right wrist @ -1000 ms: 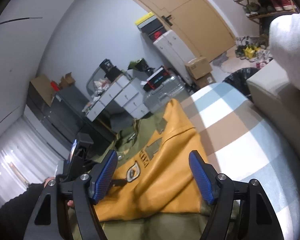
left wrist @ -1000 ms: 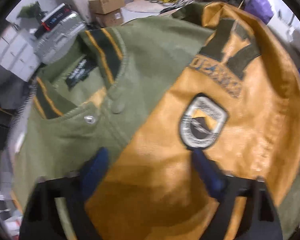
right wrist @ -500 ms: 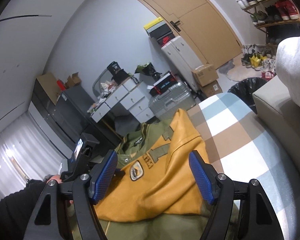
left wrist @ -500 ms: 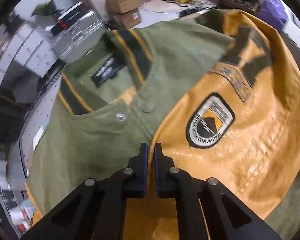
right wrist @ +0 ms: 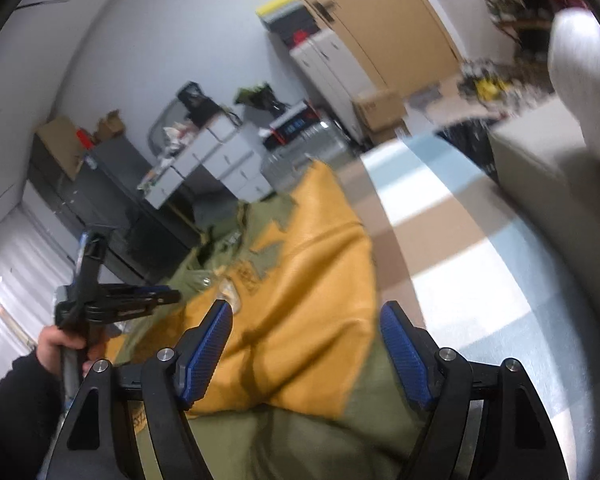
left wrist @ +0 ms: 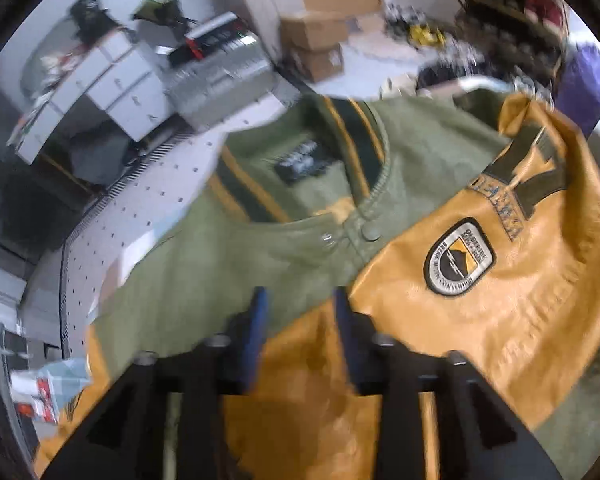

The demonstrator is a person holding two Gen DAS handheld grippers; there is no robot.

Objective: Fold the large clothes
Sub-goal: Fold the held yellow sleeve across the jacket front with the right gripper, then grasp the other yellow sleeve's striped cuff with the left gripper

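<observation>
Olive jacket with mustard leather sleeve folded across; both tongs spread, holding nothing.

Black two-finger right gripper with ribbed blue pads, silver screw heads on black arms, matching left gripper, hand in black sleeve

The jacket lies flat on the tabletop, its collar at the far side and one sleeve folded over the front. The left gripper hangs above the chest; the right gripper is near the hem. A suitcase and boxes stand behind.
</observation>
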